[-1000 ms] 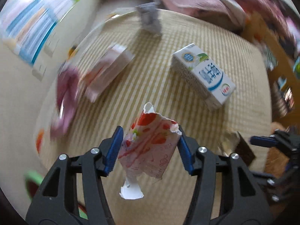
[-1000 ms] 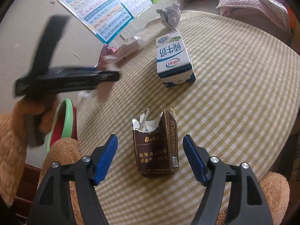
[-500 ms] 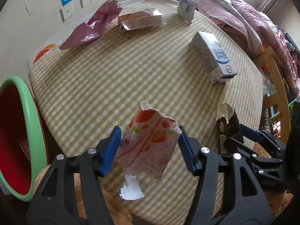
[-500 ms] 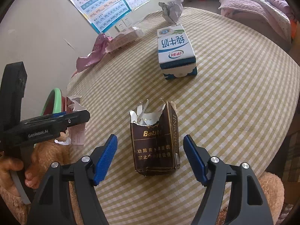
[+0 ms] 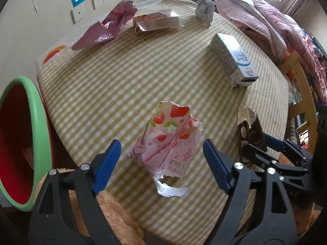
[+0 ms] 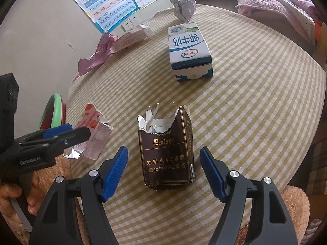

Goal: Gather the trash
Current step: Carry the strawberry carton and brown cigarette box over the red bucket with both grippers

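Note:
My left gripper [image 5: 161,163] is open, its blue fingers wide on either side of a torn pink strawberry wrapper [image 5: 167,145] that lies on the checked tablecloth [image 5: 126,77] near the table's front edge. The wrapper also shows in the right wrist view [image 6: 96,134]. My right gripper [image 6: 163,171] is open around a torn brown cigarette pack [image 6: 166,151], which stands upright between its fingers without touching them. The pack also shows in the left wrist view [image 5: 250,134]. A red bin with a green rim [image 5: 22,143] stands left of the table.
A white and blue milk carton [image 6: 189,51] lies further back. A crumpled grey paper ball [image 6: 184,6], a pink box [image 5: 156,21] and a purple foil bag [image 5: 106,28] lie at the far edge by the wall. A bed [image 5: 265,14] and a wooden chair [image 5: 300,94] are to the right.
My left gripper has opened and let go of the strawberry wrapper, which now lies on the table. Before that the left gripper swung towards the front edge. The right gripper has stayed open around the pack.

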